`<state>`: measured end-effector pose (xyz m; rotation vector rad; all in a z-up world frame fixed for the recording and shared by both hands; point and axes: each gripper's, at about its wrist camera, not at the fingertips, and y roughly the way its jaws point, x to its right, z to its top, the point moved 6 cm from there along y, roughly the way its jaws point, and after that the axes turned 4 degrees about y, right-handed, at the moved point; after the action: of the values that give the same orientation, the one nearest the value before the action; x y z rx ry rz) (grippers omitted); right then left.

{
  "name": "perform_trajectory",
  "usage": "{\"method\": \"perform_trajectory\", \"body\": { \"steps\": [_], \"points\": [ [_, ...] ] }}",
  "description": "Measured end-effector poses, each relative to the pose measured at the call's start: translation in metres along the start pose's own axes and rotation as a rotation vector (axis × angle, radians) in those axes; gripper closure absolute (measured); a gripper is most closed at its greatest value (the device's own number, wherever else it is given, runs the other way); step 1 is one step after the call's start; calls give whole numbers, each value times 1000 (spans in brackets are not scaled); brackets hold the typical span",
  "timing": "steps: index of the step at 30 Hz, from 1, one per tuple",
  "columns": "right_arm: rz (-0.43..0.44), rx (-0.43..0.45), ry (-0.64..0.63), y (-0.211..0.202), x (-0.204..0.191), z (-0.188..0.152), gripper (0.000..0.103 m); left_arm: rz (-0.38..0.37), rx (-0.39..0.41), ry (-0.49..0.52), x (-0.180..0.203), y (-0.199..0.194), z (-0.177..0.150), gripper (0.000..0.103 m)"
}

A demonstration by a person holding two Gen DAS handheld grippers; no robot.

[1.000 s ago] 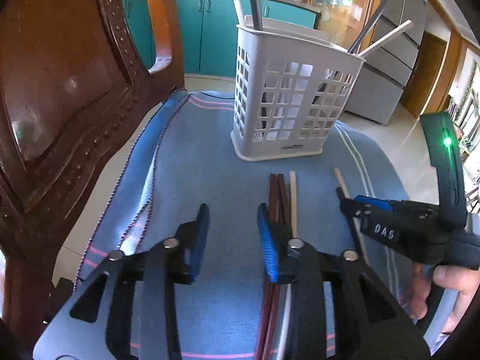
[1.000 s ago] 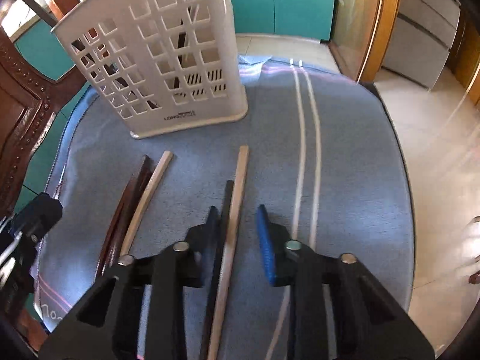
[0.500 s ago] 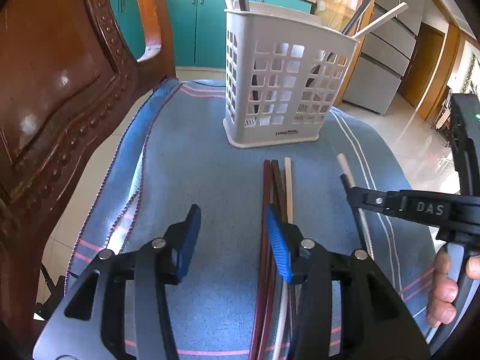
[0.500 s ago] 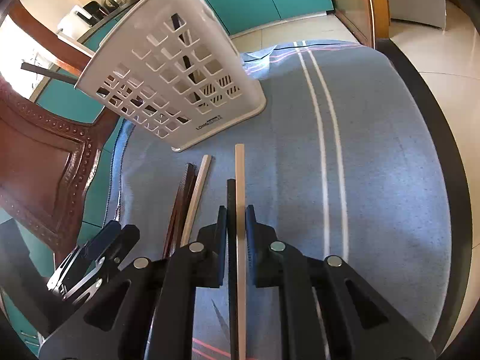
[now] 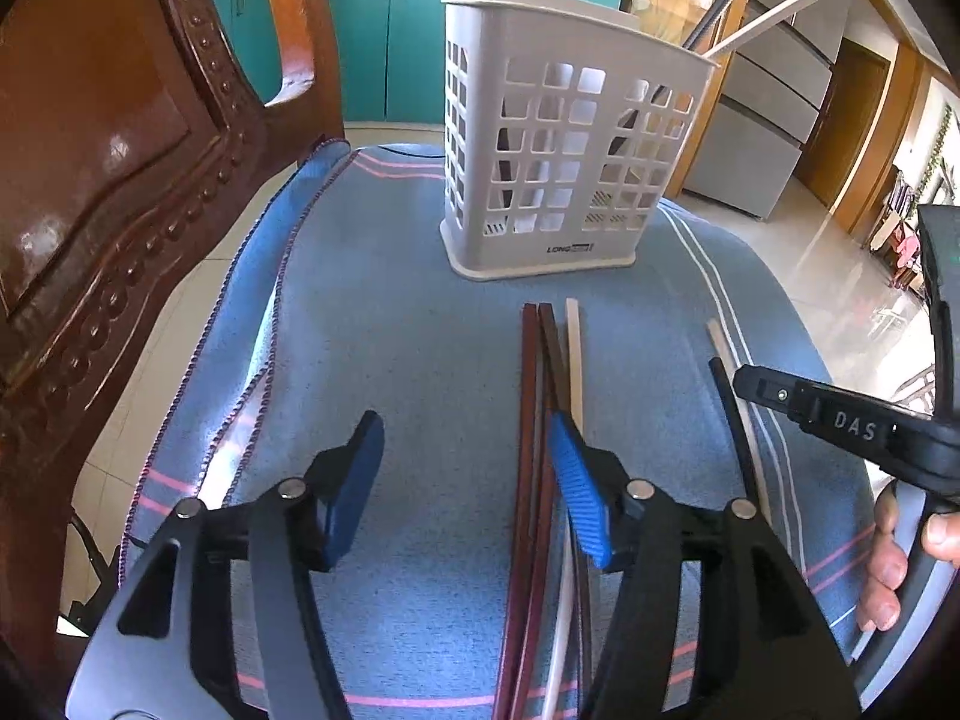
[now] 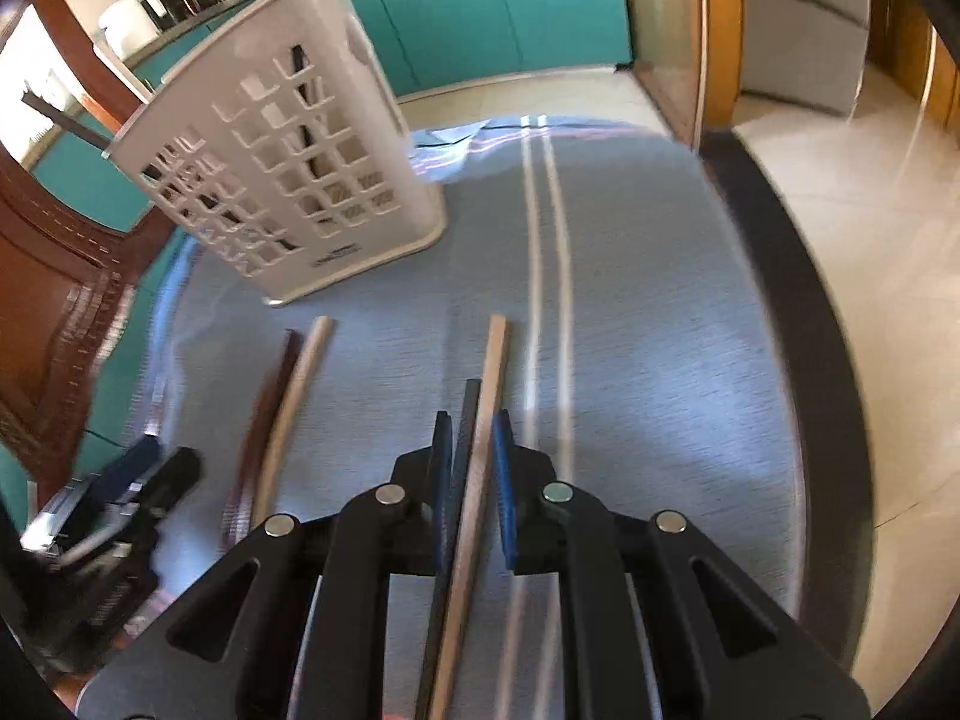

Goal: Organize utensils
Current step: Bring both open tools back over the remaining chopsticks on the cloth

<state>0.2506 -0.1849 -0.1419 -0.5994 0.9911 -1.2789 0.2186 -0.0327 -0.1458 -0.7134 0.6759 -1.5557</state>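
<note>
Chopsticks (image 5: 534, 420) flat on blue cloth before upright white slotted holder (image 5: 564, 162)

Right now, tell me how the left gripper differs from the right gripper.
The left gripper is opening, nothing pressed between its pads; the right gripper is shut on a black chopstick and a tan chopstick. The left's right finger overlaps the reddish-brown chopsticks lying on the cloth. Both aim toward the white basket.

Counted on the blue cloth (image 5: 390, 312): one white holder (image 5: 570, 168), two dark red chopsticks (image 5: 531, 420), three pale chopsticks (image 5: 574, 348), one black chopstick (image 5: 729, 420); two grippers.
</note>
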Motion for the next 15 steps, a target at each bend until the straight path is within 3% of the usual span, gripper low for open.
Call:
{"method": "perform_trajectory", "body": {
  "steps": [8,15],
  "points": [
    [-103,27,-84,3,1,-3,85,11,-31,13,2,8,-4,40],
    [-108,24,-129,7,-10,-7,81,21,-59,14,0,13,-7,38]
  ]
}}
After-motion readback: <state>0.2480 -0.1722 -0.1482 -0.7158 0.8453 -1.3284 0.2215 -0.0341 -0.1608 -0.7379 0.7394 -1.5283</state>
